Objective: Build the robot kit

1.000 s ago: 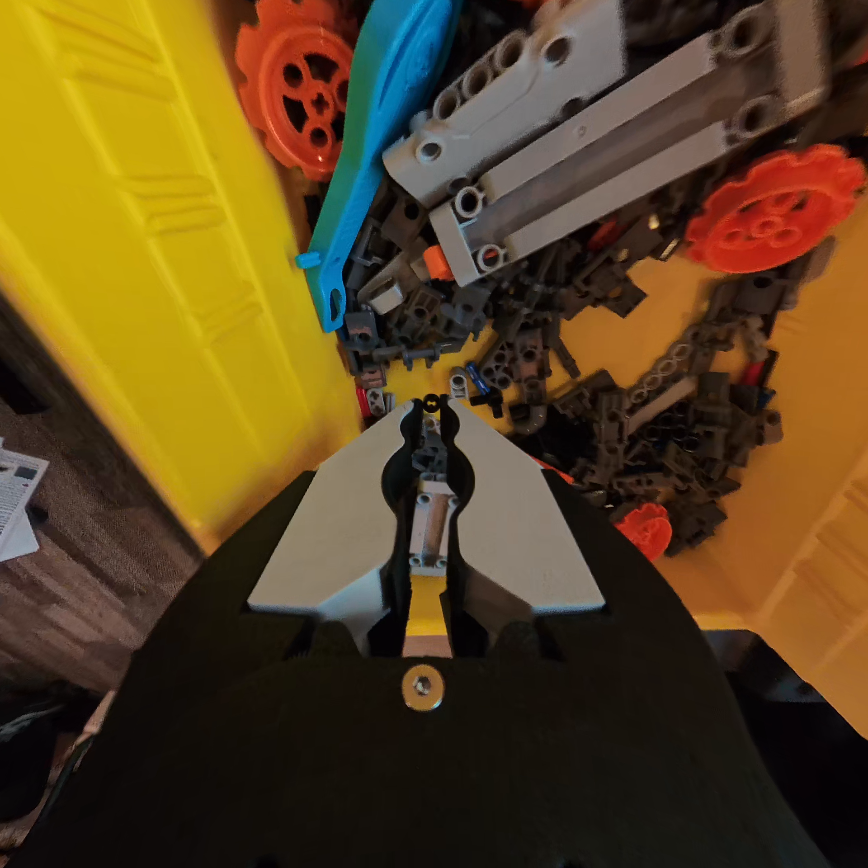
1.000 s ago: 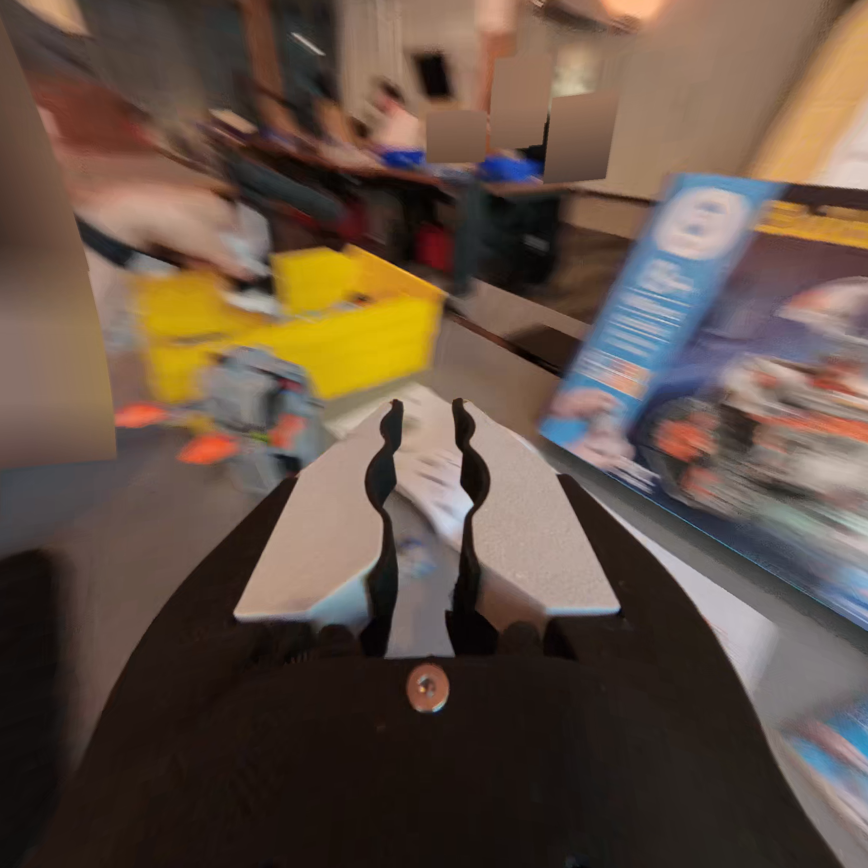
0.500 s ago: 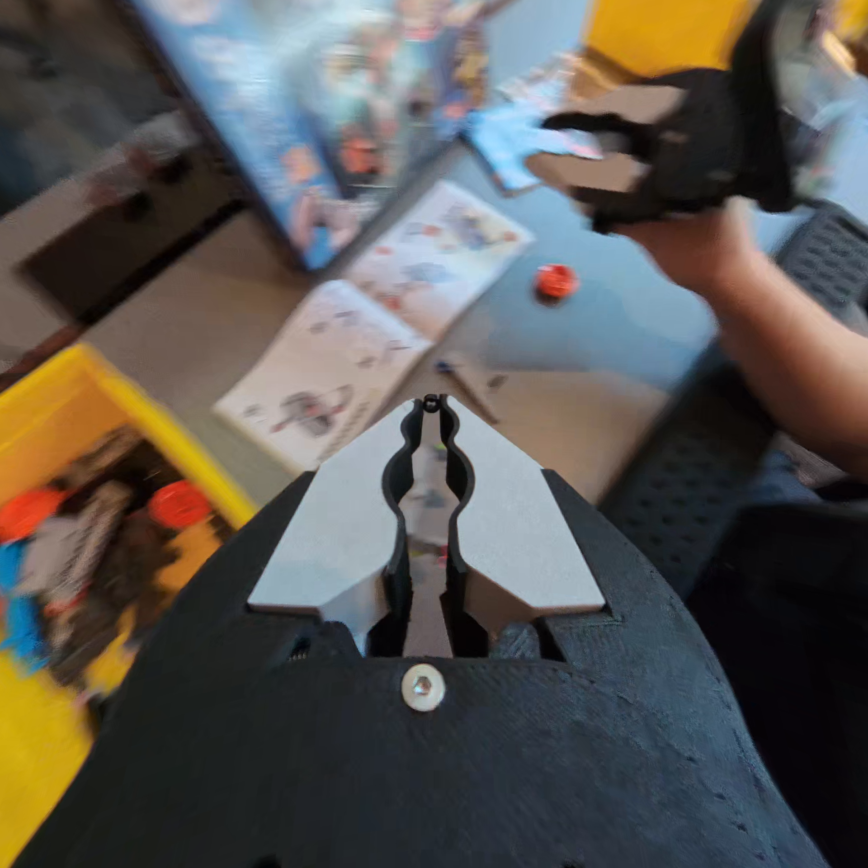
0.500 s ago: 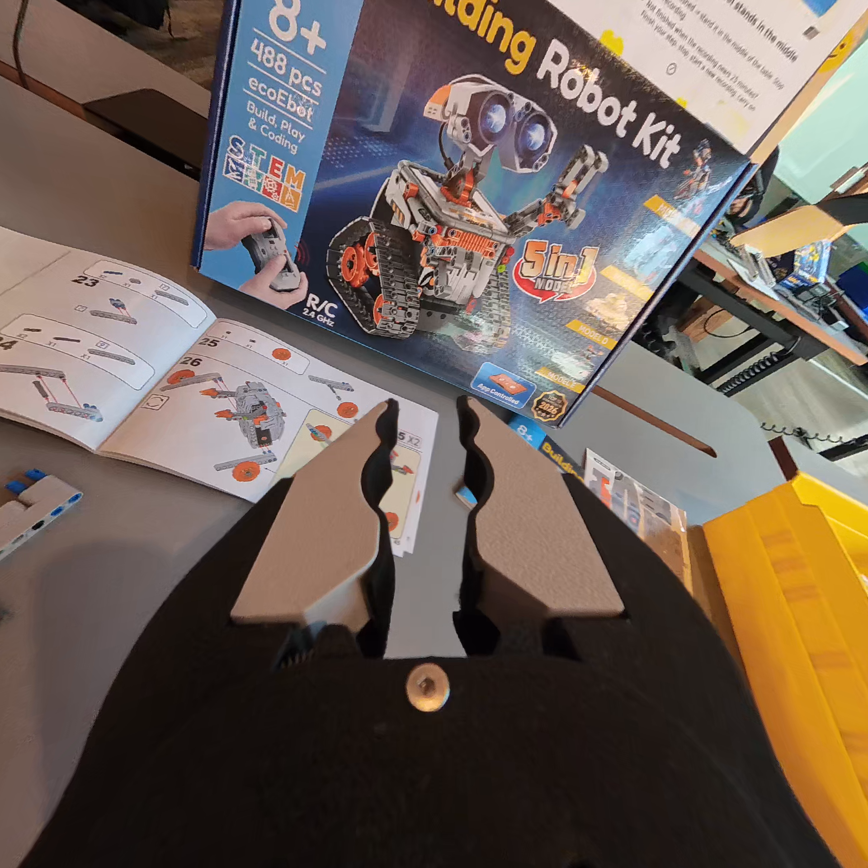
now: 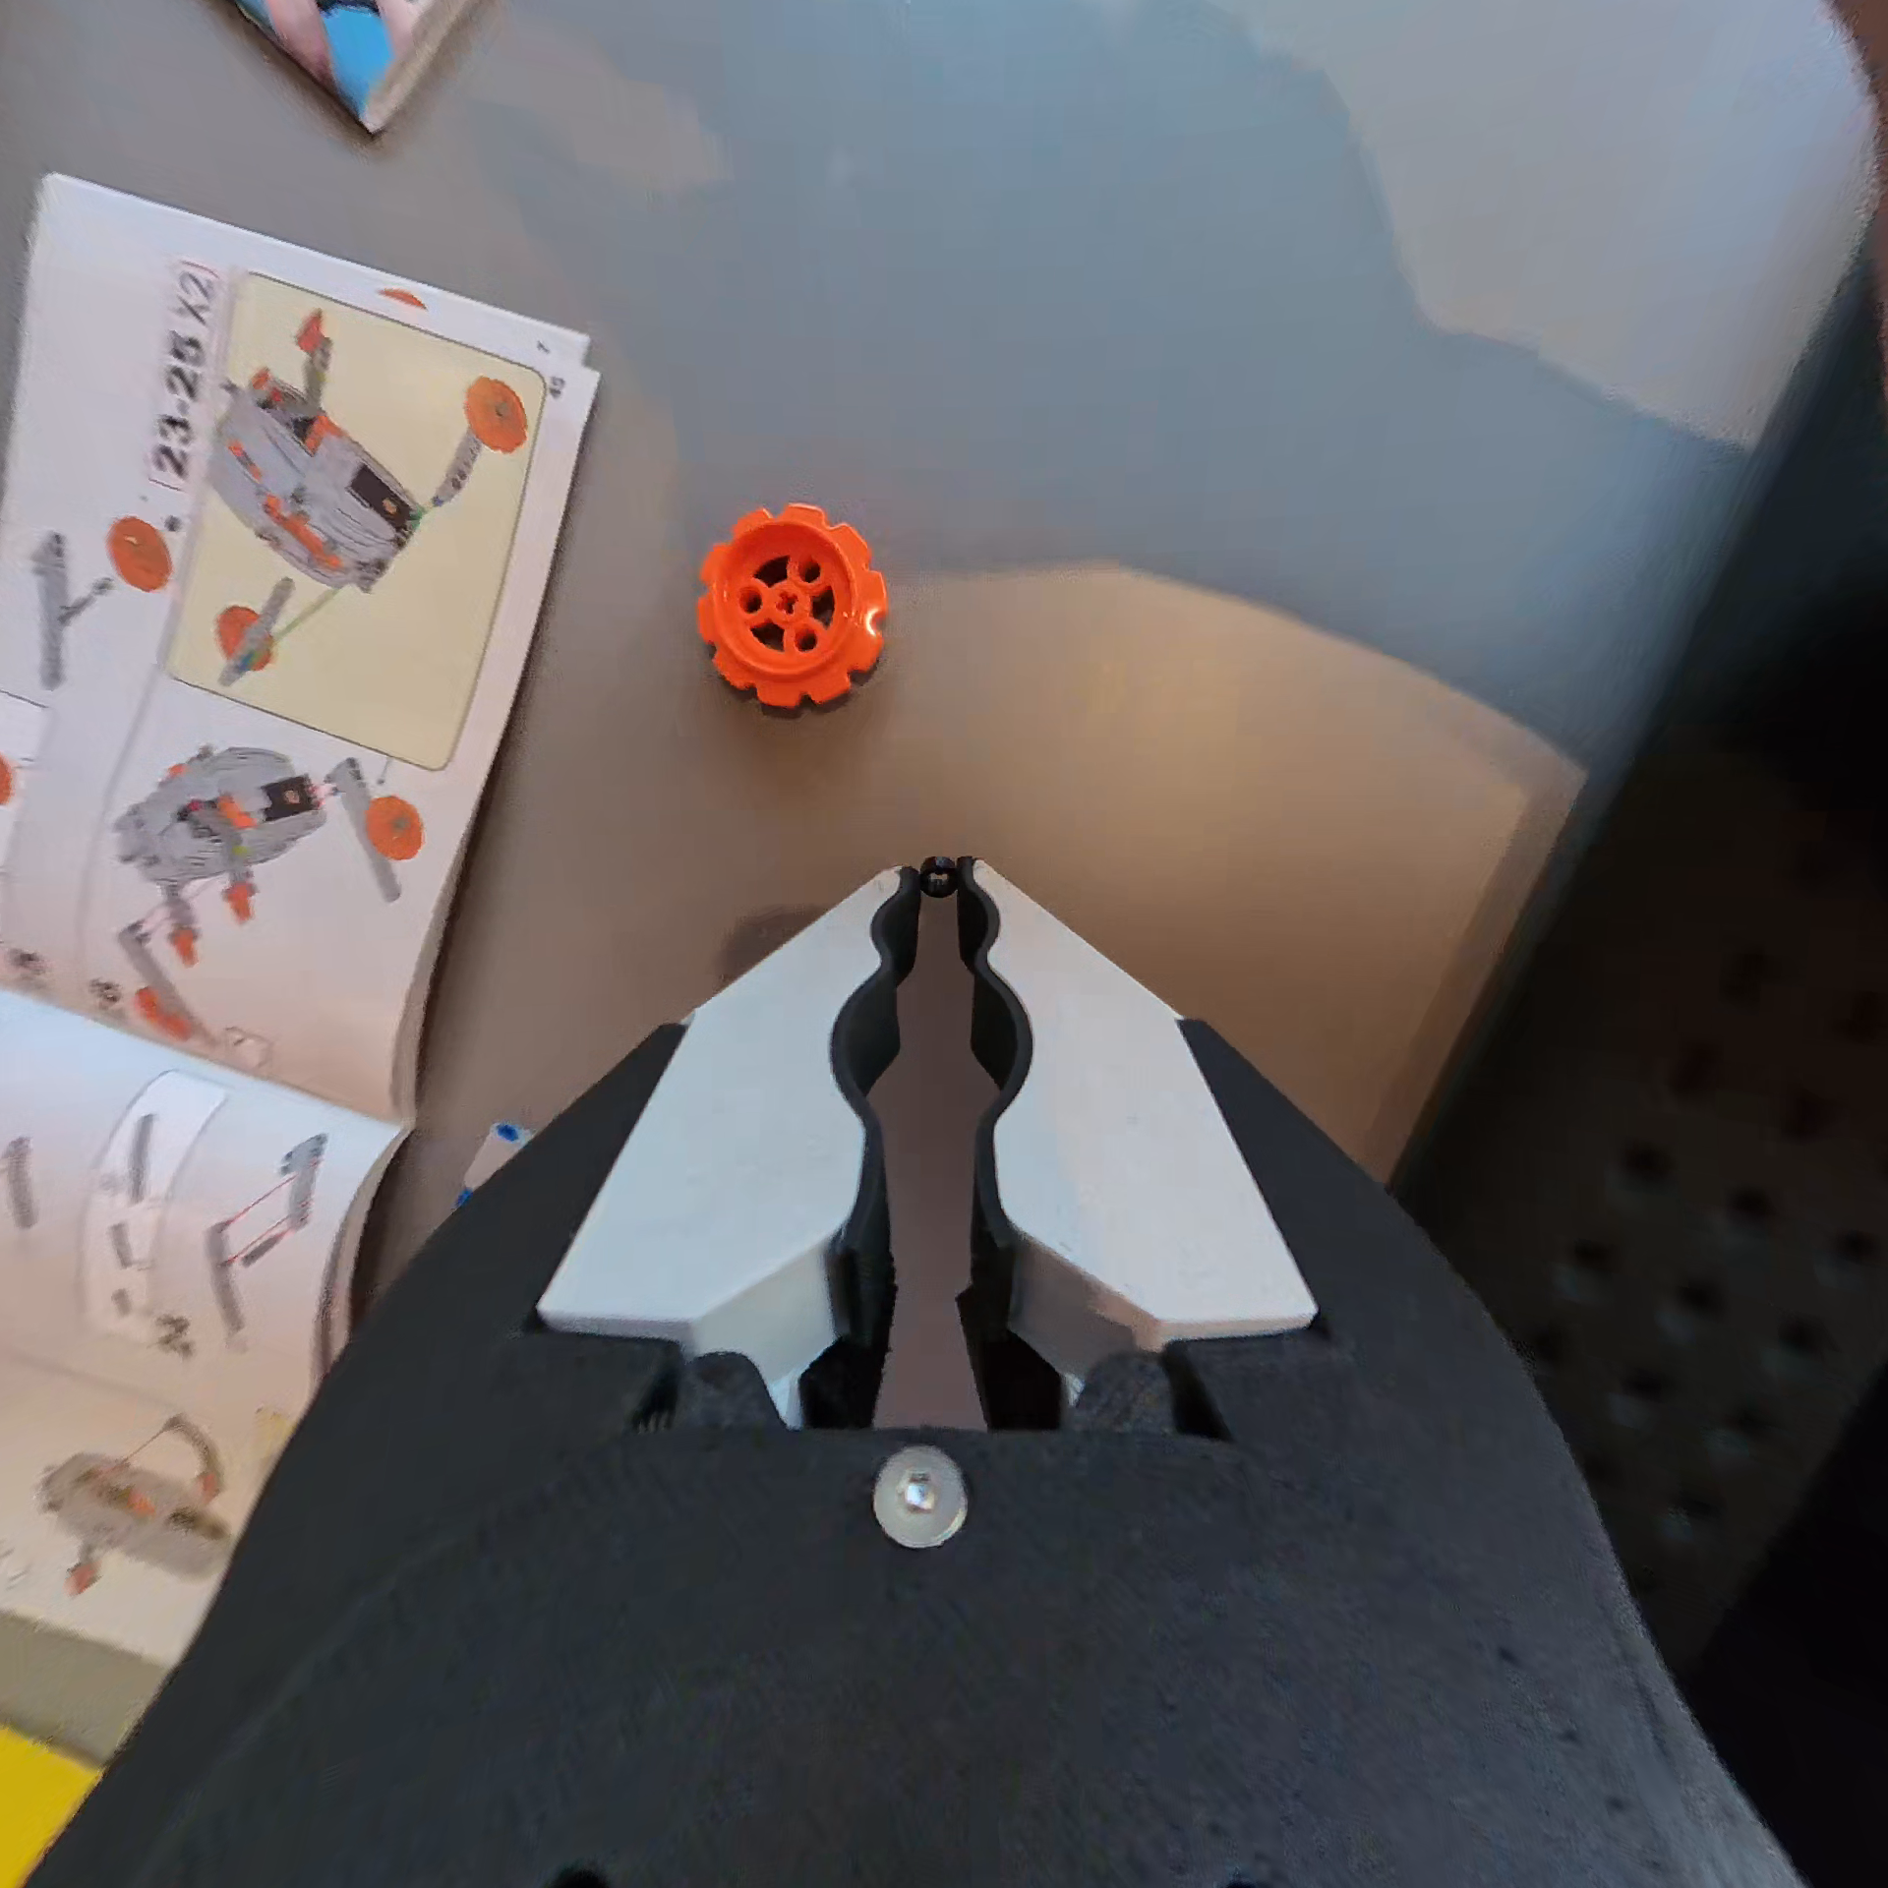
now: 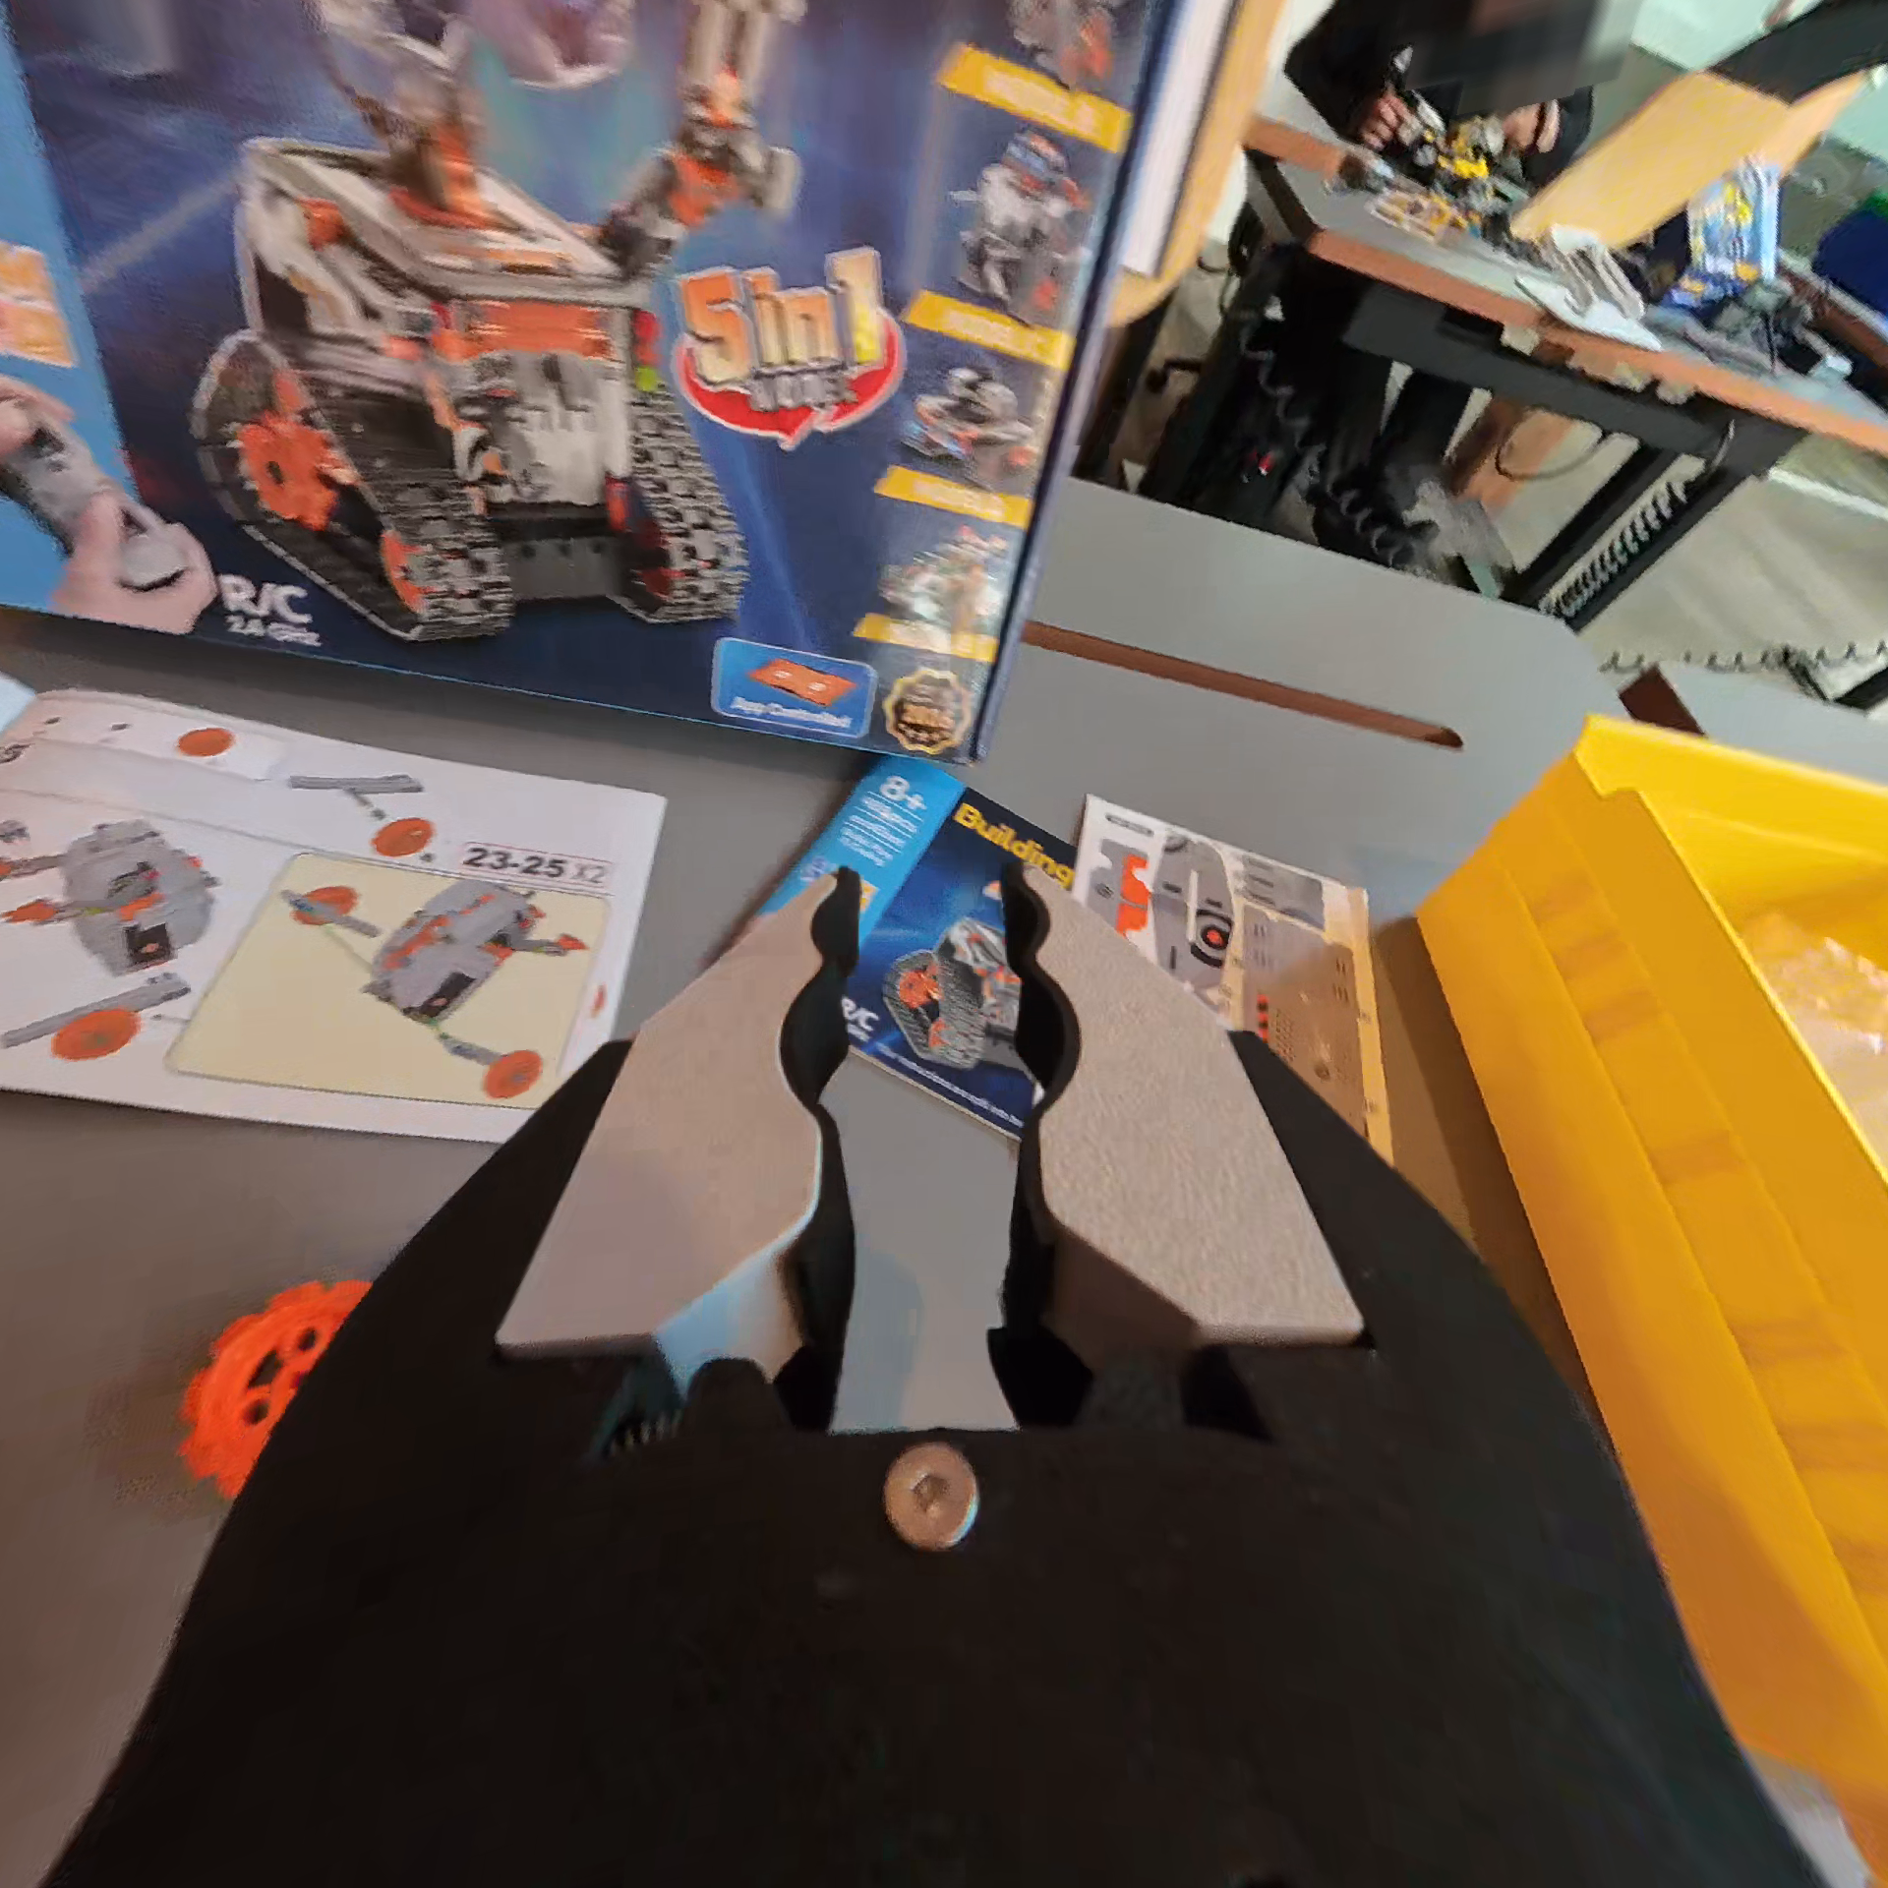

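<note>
**Over the grey table, one gripper pinching a tiny black part, the other spread and empty**

Above the grey table (image 5: 1073, 307), the left gripper (image 5: 938, 877) has its two pale fingers (image 5: 756, 1114) drawn almost together at the tips. A small black piece (image 5: 938, 879) is caught right between them, too small to tell what it is beyond a dark, rounded bit. Behind the tips, the wavy black inner edges leave a narrow gap through which the table shows. Just ahead of the tips, apart from them, an orange toothed wheel (image 5: 792, 605) lies flat on the table. An open instruction booklet (image 5: 296, 654) lies to the left of the wheel, near it but not touching. A yellow corner (image 5: 36, 1808) shows at the bottom left edge, and a dark perforated surface (image 5: 1716, 1175) fills the right side.

The right gripper (image 6: 925, 884) has its fingers (image 6: 695, 1144) parted, with a clear gap between the tips and nothing held in it. It hangs over the table (image 6: 1277, 633), tips pointing toward a small blue leaflet (image 6: 940, 950) and a printed sheet (image 6: 1236, 940) just beside it. The same orange wheel (image 6: 261, 1374) shows low at the left, partly hidden by the gripper's black body. The booklet (image 6: 307, 919) lies farther left, and a large blue kit box (image 6: 572, 337) stands upright behind it. A yellow bin (image 6: 1686, 1073) sits at the right. In the far background a person (image 6: 1430, 112) is at another table (image 6: 1573, 307).
</note>
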Demonstrator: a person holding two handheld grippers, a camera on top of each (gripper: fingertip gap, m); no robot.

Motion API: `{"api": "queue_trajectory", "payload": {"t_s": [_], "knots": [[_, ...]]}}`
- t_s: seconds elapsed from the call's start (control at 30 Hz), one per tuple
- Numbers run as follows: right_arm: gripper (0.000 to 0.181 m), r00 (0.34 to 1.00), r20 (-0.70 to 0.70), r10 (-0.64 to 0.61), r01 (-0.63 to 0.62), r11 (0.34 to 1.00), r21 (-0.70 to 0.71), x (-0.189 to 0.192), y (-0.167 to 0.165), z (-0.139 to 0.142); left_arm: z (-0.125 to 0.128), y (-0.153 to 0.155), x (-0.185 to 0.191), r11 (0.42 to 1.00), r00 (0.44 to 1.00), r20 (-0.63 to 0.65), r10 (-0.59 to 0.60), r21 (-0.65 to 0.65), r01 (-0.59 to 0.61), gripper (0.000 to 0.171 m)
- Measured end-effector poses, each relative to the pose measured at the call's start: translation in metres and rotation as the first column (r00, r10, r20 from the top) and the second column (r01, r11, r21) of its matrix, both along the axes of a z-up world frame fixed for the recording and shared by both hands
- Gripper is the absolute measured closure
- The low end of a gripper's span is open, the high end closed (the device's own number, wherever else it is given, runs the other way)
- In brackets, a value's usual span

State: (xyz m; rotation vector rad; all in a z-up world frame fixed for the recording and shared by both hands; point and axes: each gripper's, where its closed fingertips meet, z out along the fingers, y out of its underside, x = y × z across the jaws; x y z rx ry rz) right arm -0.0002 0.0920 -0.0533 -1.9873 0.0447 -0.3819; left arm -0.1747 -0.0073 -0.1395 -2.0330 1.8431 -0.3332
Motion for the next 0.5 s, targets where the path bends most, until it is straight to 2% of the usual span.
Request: {"api": "queue_trajectory", "payload": {"t_s": [0.17, 0.33, 0.4, 0.5], "knots": [[0.154, 0.995, -0.085, -0.047, 0.049, 0.999, 0.016, 0.024, -0.005, -0.004, -0.024, 0.006, 0.002, 0.998, 0.997, -0.067, 0.029, -0.051, -0.033, 0.166], [0.153, 0.991, -0.123, -0.044, 0.044, 0.999, -0.003, 0.028, -0.005, -0.011, -0.023, 0.005, 0.004, 0.998, 0.997, -0.072, 0.016, -0.066, -0.02, 0.16], [0.153, 0.989, -0.141, -0.04, 0.04, 0.999, 0.002, 0.028, -0.005, -0.01, 0.004, 0.003, 0.005, 0.996, 1.0, 0.01, 0.021, -0.086, -0.02, 0.158], [0.152, 0.985, -0.169, -0.029, 0.034, 0.999, 0.027, 0.026, -0.007, -0.005, 0.08, 0.016, -0.005, 0.998, 0.975, 0.216, 0.058, -0.013, -0.057, 0.155]]}}
